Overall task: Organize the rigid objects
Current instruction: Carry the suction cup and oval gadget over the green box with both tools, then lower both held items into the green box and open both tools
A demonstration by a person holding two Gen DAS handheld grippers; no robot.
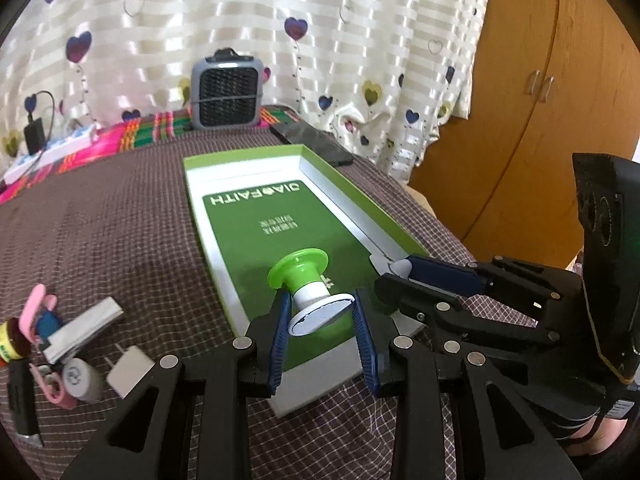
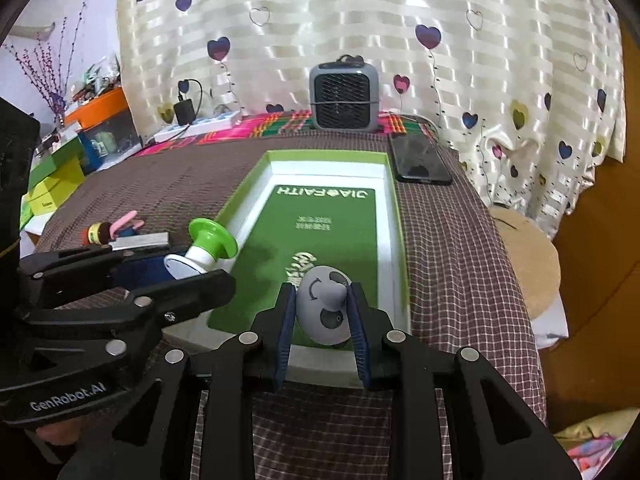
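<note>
Both claws hover over the shallow green-rimmed cardboard box on the desk, the left claw clamped on a green-and-white plastic stamp-shaped piece and the right claw clamped on a grey oval plastic gadget, apparently to place them inside.

Both grippers are black plastic frames with triangular cut-outs and round silver magnets or rivets at the joints. The left gripper and right gripper carry ribbed blue finger pads. White "GenRobot.AI" lettering marks one frame.
</note>
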